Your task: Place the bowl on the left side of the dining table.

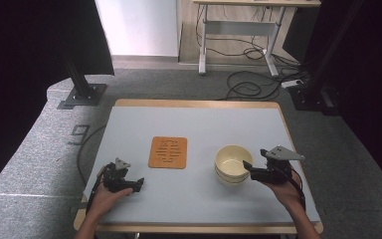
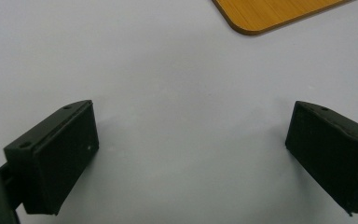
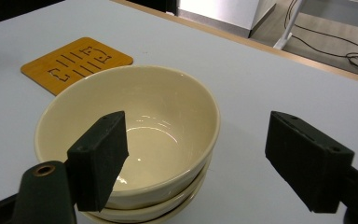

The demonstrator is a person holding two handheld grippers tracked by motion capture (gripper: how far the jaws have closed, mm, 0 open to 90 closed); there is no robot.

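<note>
Black blocky right gripper (image 3: pixel 196 161) gapes over glossy stacked bowls (image 3: pixel 130 140).

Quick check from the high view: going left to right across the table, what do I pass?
Left gripper with open jaws, held in the person's left hand → wooden trivet → stack of cream bowls → right gripper, jaws open at the bowls' right rim, held in the right hand.

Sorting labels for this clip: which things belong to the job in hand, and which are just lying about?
In the job:
stacked cream bowls
right gripper, open at their rim
wooden trivet, probably

Lying about:
left gripper, open on the table
desk legs and floor cables behind
</note>
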